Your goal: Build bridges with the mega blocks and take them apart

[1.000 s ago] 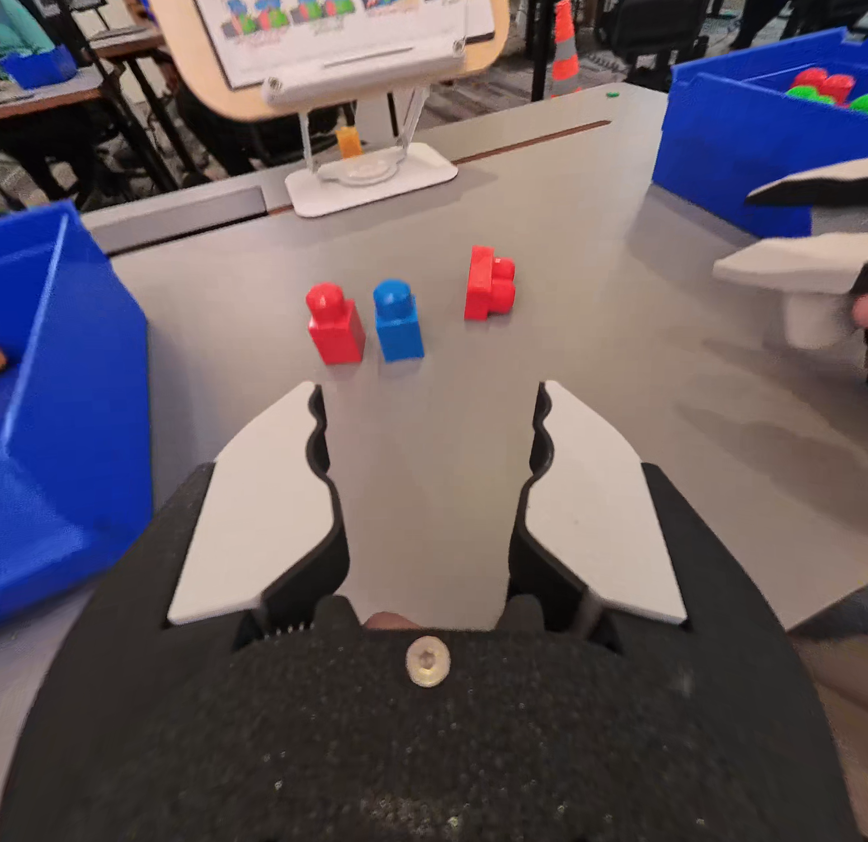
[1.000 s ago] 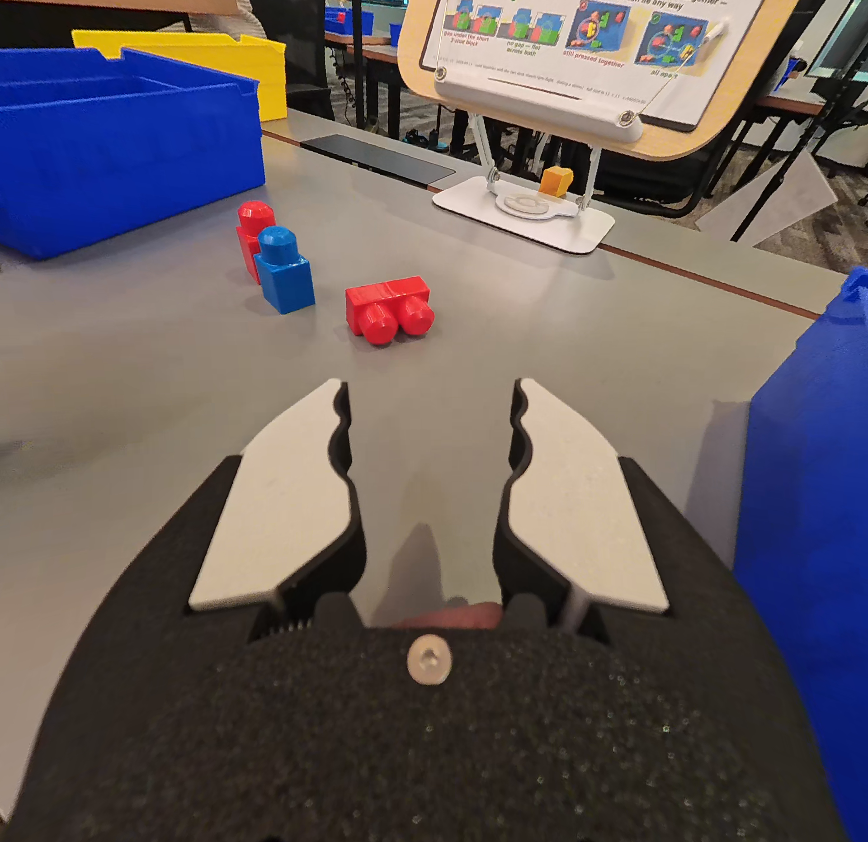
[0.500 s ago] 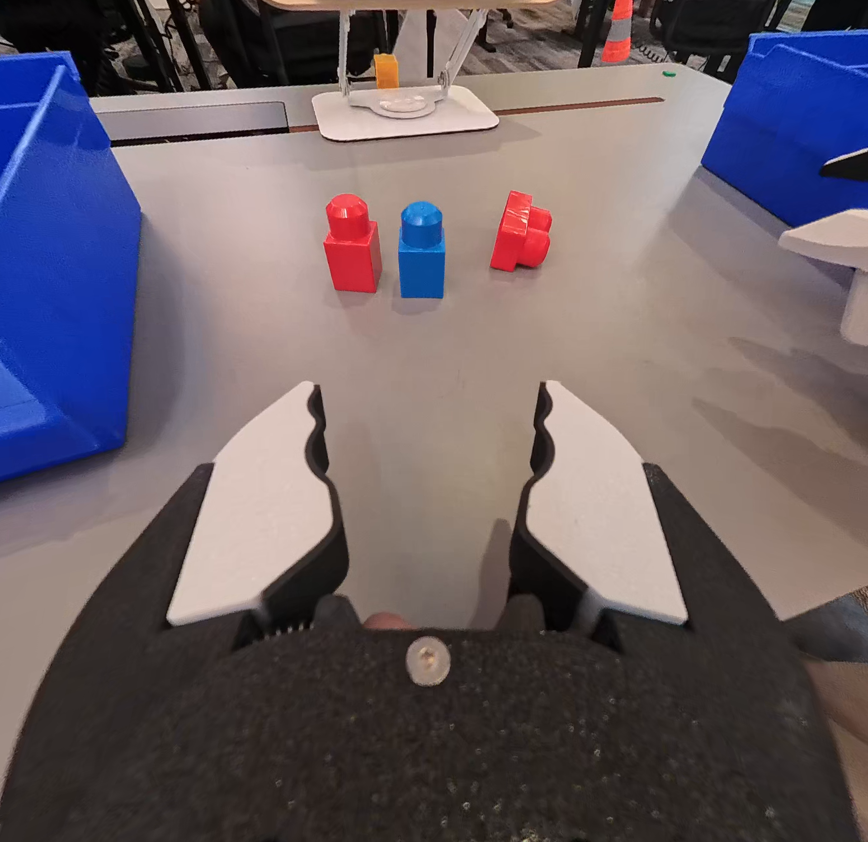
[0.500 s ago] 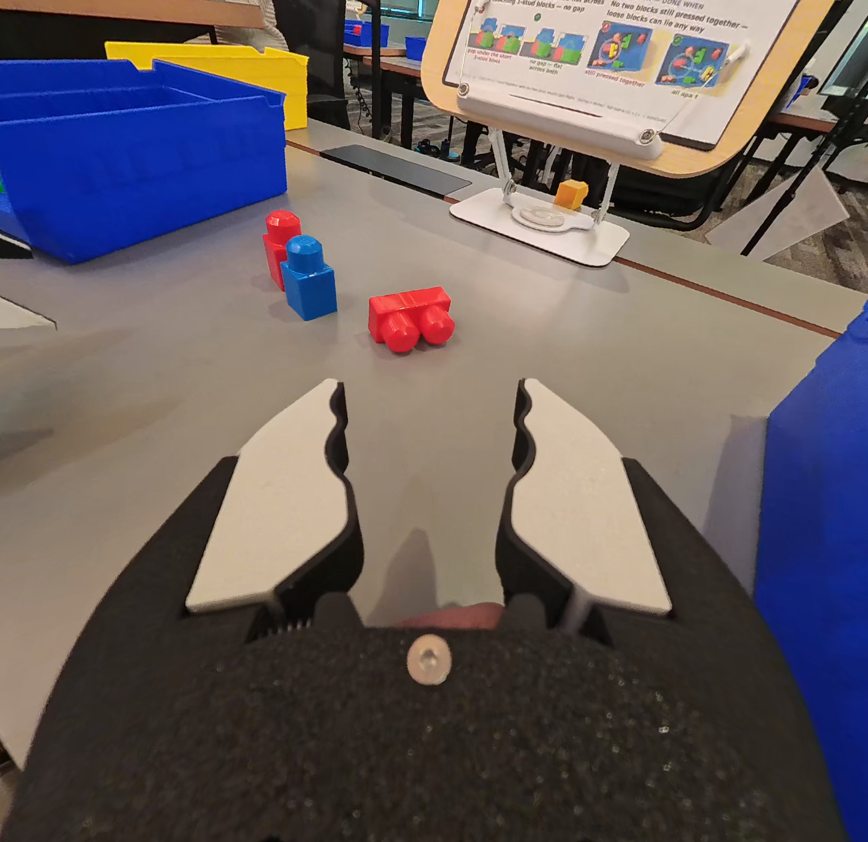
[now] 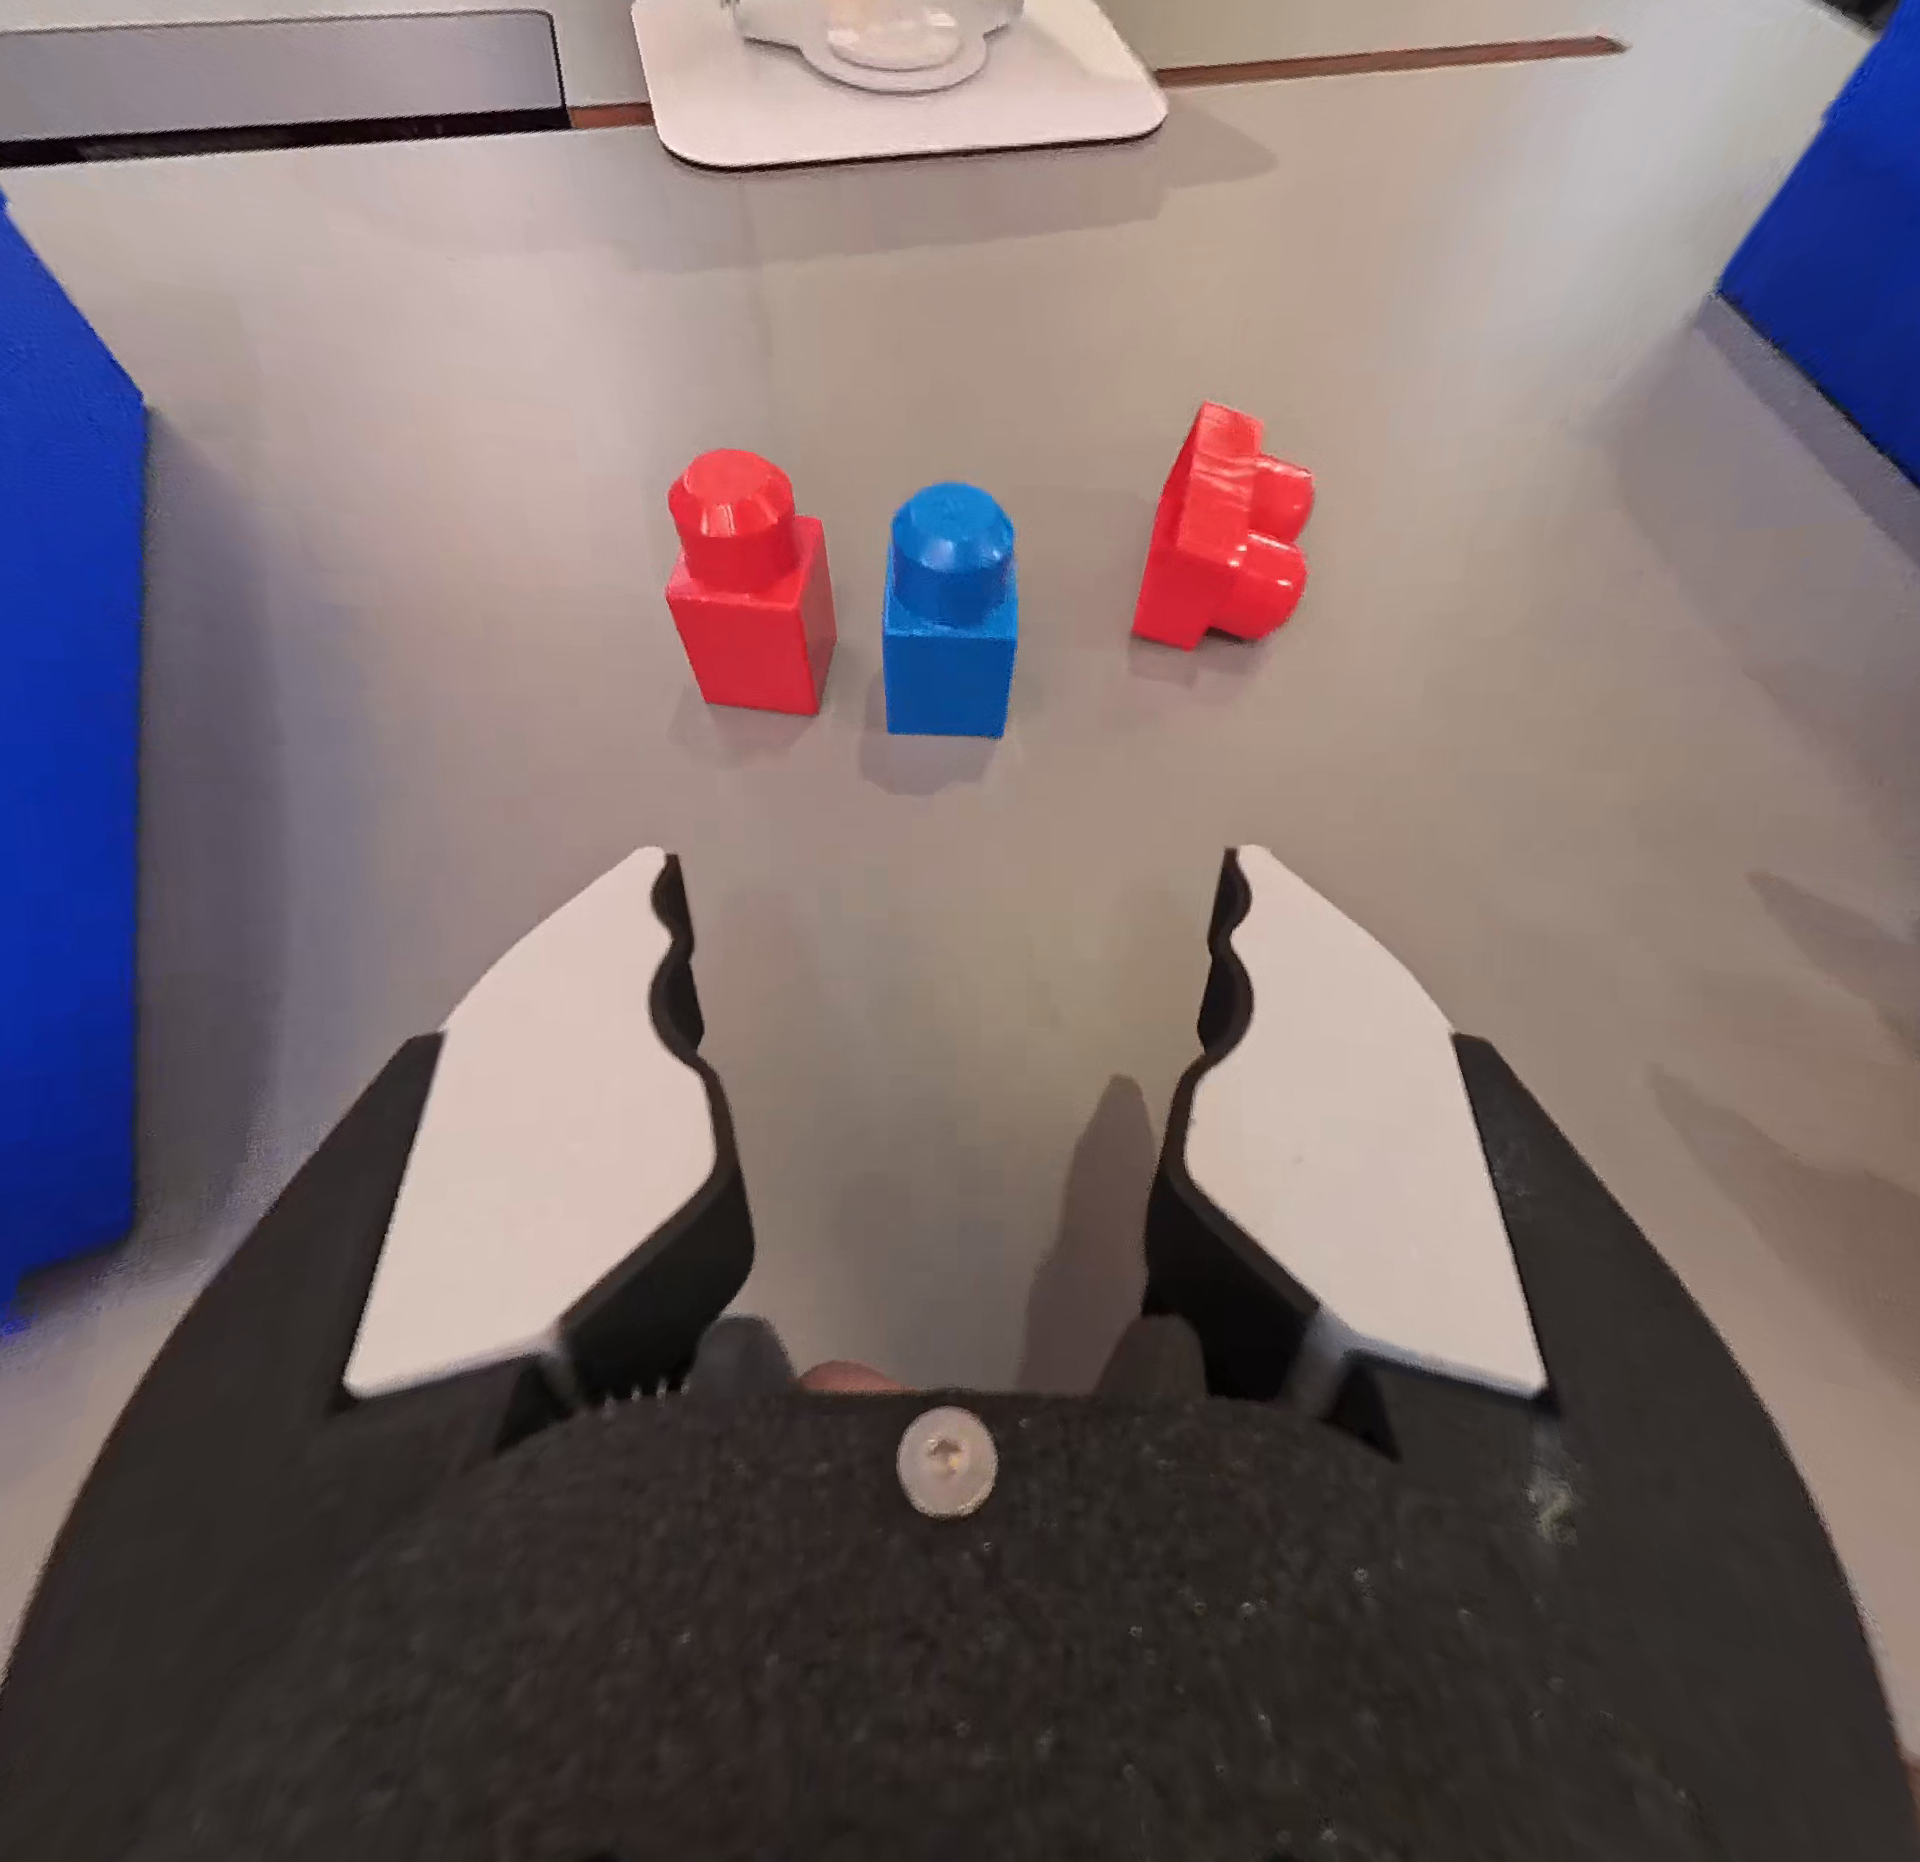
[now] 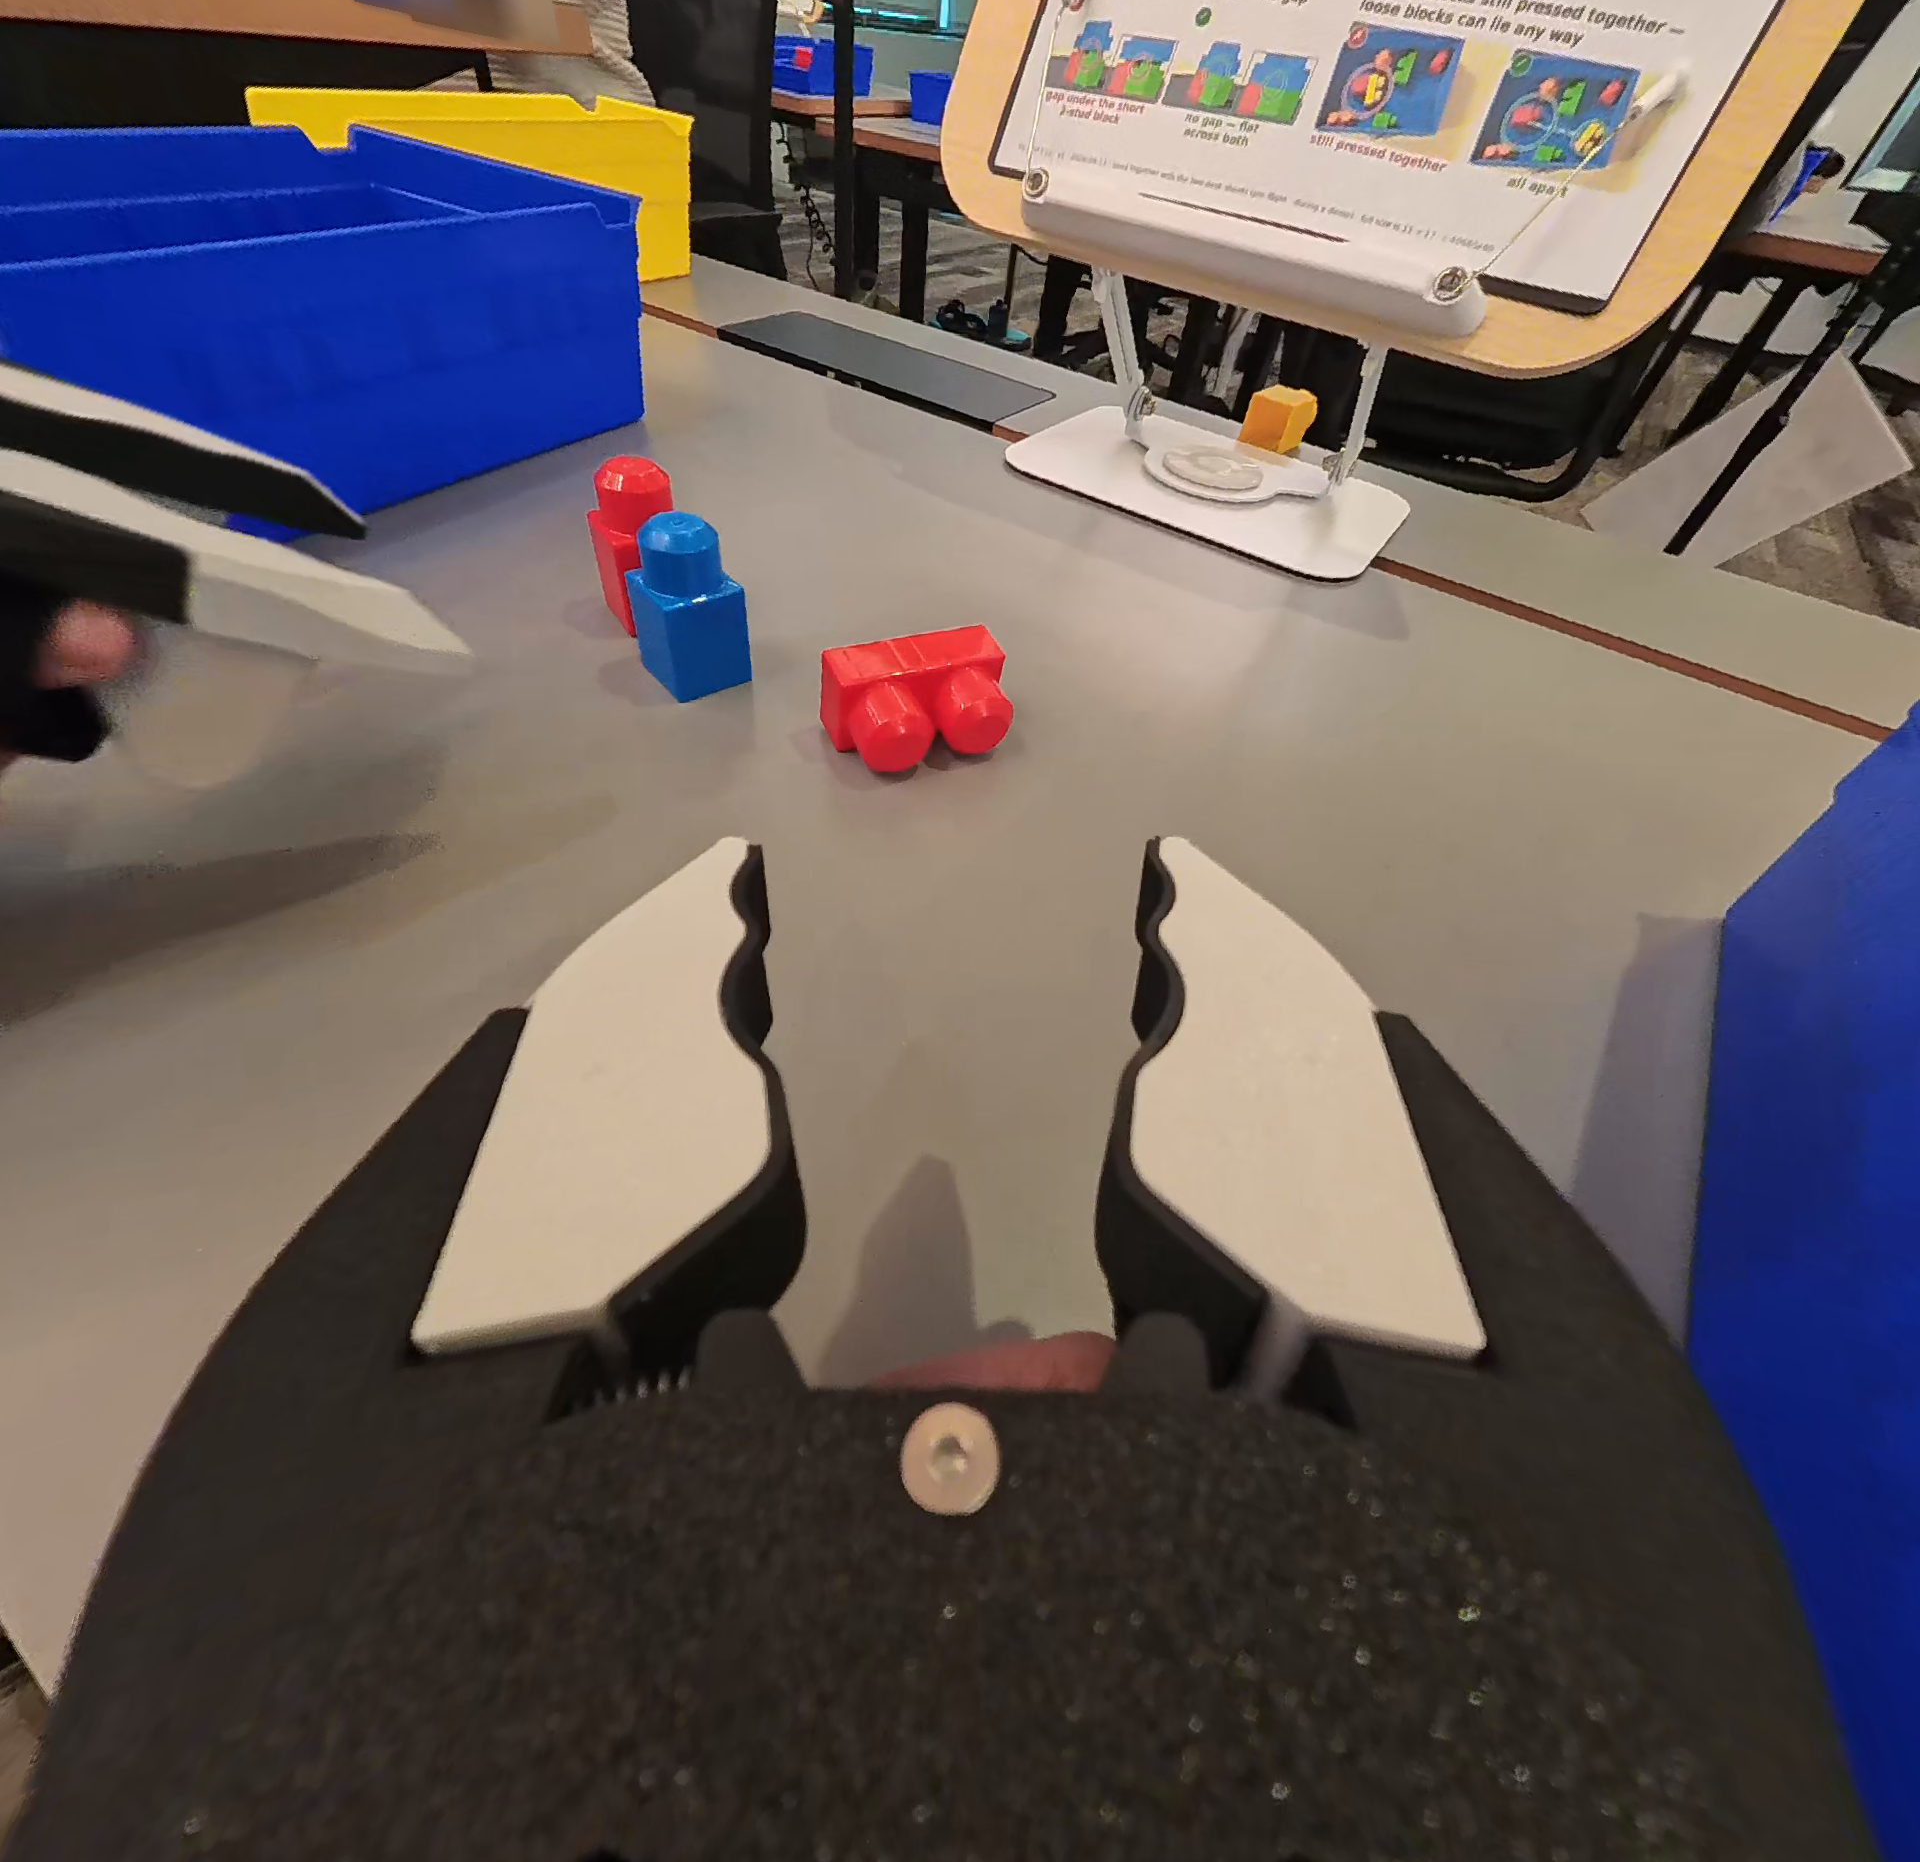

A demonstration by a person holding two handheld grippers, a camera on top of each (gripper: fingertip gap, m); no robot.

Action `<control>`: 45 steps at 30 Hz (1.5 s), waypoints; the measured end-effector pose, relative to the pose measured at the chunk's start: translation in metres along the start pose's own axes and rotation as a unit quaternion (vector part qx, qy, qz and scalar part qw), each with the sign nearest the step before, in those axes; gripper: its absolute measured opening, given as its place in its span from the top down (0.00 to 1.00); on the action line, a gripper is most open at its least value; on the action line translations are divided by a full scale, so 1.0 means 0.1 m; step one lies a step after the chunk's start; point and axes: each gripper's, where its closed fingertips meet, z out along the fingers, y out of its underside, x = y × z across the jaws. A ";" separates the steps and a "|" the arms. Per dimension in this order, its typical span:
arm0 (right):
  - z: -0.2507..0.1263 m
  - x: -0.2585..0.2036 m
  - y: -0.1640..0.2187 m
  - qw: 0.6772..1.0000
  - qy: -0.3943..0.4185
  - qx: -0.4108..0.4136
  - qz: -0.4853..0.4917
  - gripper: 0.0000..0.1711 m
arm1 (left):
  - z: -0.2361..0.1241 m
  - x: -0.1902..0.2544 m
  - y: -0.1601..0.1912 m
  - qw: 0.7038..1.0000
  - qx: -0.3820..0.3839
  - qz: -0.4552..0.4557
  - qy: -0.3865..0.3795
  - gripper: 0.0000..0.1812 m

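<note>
Red block (image 5: pixel 750 607), blue block (image 5: pixel 948 633) and two-stud block (image 5: pixel 1218 555): smooth, glossy plastic. Table (image 5: pixel 1455 773): matt grey, smooth. Left gripper (image 5: pixel 951 856): rough black body, matt pale fingers (image 5: pixel 561 1137), metal screw (image 5: pixel 945 1462). Bin (image 6: pixel 343 316): blue plastic with a slight sheen. Board (image 6: pixel 1382 150): wood-look edge, white paper sheet.

- A grey table (image 6: pixel 1299 773) fills the frame's middle, a dark seam running along its far edge.
- Upper right: a wooden-edged instruction board (image 6: pixel 1351 150) on a white stand.
- Behind, top centre: other desks (image 6: pixel 862 113), black chair legs, patterned carpet (image 6: pixel 1808 524).
</note>
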 end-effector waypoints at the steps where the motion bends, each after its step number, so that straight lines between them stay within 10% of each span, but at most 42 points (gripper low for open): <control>1: 0.00 0.01 0.00 1.000 -0.001 0.001 0.002 0.60 | 0.08 -0.05 -0.02 1.000 -0.010 0.002 -0.007 0.46; 15: -0.03 0.13 0.03 1.000 0.001 0.002 0.021 0.60 | 0.81 -0.23 -0.08 0.994 -0.101 -0.026 -0.022 0.41; 45: -0.03 0.14 0.05 1.000 0.001 -0.002 0.021 0.60 | 0.99 -0.44 -0.15 0.993 -0.105 -0.011 -0.058 0.46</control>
